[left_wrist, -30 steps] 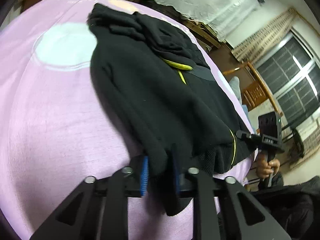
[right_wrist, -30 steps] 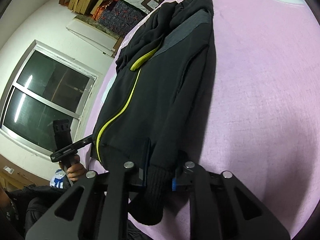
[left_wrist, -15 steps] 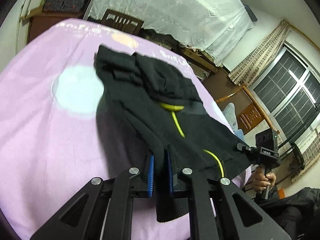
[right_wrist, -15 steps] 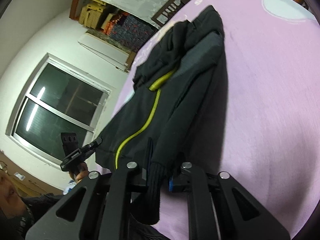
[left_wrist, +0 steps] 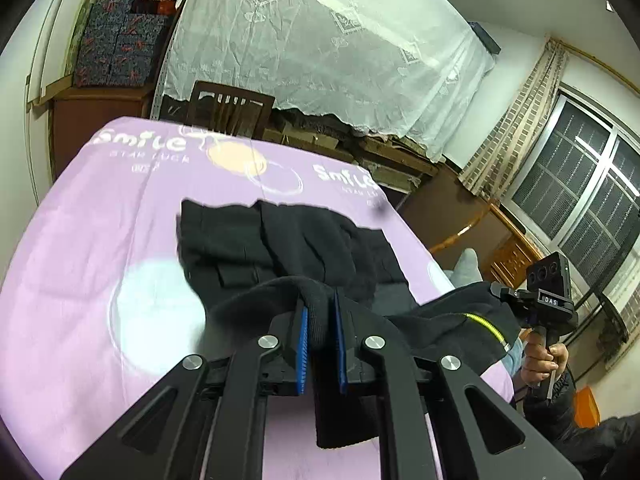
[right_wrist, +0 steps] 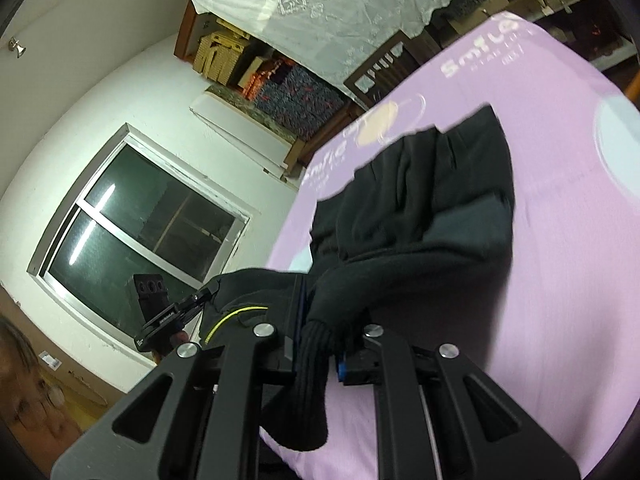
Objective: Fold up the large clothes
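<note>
The black jacket (left_wrist: 288, 240) lies on the purple bed sheet (left_wrist: 80, 240), with its long axis running away from you toward the headboard end. The collar and shoulder end rests flat on the sheet at the far side; the hem end is lifted off the surface and points back toward you. A yellow-green zipper (left_wrist: 484, 324) shows along the raised front edge near the right side.

Your left gripper (left_wrist: 319, 344) has its blue pads (left_wrist: 303, 352) drawn narrow on a fold of the black fabric, and a ribbed cuff (left_wrist: 340, 420) hangs below the jaws. Your right gripper (right_wrist: 318, 340) is likewise clamped on the jacket (right_wrist: 420, 208), with a ribbed sleeve cuff (right_wrist: 308, 400) draping down between its fingers. In the left wrist view, the right gripper (left_wrist: 508, 296) appears at the far right, gripping the opposite hem corner, held by your right hand (left_wrist: 542, 360). The raised hem spans between the two grippers.

The sheet (right_wrist: 560, 280) carries white "Smile" lettering (left_wrist: 140, 142), a pale circle (left_wrist: 156, 320) and an orange circle (left_wrist: 236, 158). Beyond the bed stands a dark wooden chair (left_wrist: 230, 110), a white lace cloth (left_wrist: 320, 48) draped over furniture, and stacked patterned boxes (left_wrist: 116, 44). A window (left_wrist: 580, 200) with a patterned curtain (left_wrist: 516, 132) is on the right wall.
</note>
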`<state>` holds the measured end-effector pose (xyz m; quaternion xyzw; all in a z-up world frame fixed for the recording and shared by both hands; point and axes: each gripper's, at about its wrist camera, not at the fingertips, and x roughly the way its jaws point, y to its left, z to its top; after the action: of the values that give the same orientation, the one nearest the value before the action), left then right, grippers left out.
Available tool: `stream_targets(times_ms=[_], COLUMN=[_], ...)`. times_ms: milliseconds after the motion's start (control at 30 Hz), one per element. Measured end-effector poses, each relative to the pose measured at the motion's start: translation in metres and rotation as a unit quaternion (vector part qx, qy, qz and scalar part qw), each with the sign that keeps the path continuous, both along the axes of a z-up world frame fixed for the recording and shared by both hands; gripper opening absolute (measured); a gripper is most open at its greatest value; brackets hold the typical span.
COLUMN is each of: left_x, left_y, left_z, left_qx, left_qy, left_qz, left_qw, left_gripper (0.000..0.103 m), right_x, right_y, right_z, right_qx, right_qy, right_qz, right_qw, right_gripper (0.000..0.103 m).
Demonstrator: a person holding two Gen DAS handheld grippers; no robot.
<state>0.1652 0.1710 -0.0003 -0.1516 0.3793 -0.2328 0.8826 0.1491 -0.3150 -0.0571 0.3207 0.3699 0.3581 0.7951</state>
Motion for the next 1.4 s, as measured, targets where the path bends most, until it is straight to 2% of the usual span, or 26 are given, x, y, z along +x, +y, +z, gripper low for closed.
stream_targets(times_ms=[300, 500, 600, 767, 933, 1033, 1133, 1233, 1300, 1333, 1367, 1400], left_x=[0.061, 0.115, 0.146, 0.184, 0.215, 0.223, 0.221, 0.217, 0.21, 0.207, 0.198, 0.194], left_y=[-0.005, 0.001, 0.006, 0.01, 0.013, 0.01, 0.004, 0.001, 0.006, 0.008, 0.015, 0.018], left_z=[0.01, -0.008, -0.029, -0.07, -0.119, -0.144, -0.146, -0.136, -0.12, -0.112, -0.098, -0.091], left_qx=[0.013, 0.005, -0.003, -0.006, -0.007, -0.002, 0.015, 0.031, 0.019, 0.014, 0.013, 0.012], left_qy=[0.002, 0.033, 0.061, 0.107, 0.162, 0.177, 0.163, 0.16, 0.15, 0.143, 0.125, 0.115], left_qz=[0.015, 0.037, 0.05, 0.067, 0.082, 0.085, 0.087, 0.09, 0.089, 0.092, 0.107, 0.117], left_qw=[0.9998, 0.9987, 0.9968, 0.9919, 0.9834, 0.9805, 0.9826, 0.9826, 0.9845, 0.9853, 0.9862, 0.9865], left_gripper=[0.012, 0.012, 0.012, 0.012, 0.012, 0.012, 0.013, 0.014, 0.021, 0.043, 0.07, 0.078], right_x=[0.073, 0.13, 0.157, 0.205, 0.232, 0.241, 0.246, 0.247, 0.246, 0.244, 0.241, 0.239], right_y=[0.005, 0.009, 0.011, 0.013, 0.012, 0.011, 0.012, 0.012, 0.012, 0.01, 0.008, 0.005], right_z=[0.021, 0.012, 0.002, -0.038, -0.082, -0.107, -0.126, -0.129, -0.127, -0.122, -0.116, -0.11], right_qx=[0.012, 0.014, 0.017, 0.035, 0.039, 0.05, 0.057, 0.063, 0.072, 0.08, 0.088, 0.095], right_qy=[0.003, 0.03, 0.049, 0.106, 0.154, 0.176, 0.188, 0.192, 0.197, 0.196, 0.192, 0.185], right_qz=[-0.017, -0.032, -0.039, -0.057, -0.076, -0.085, -0.09, -0.09, -0.088, -0.087, -0.086, -0.088], right_qw=[1.0, 0.999, 0.998, 0.992, 0.984, 0.979, 0.976, 0.975, 0.974, 0.974, 0.974, 0.974], right_gripper=[0.011, 0.011, 0.011, 0.011, 0.011, 0.011, 0.011, 0.01, 0.018, 0.022, 0.034, 0.049])
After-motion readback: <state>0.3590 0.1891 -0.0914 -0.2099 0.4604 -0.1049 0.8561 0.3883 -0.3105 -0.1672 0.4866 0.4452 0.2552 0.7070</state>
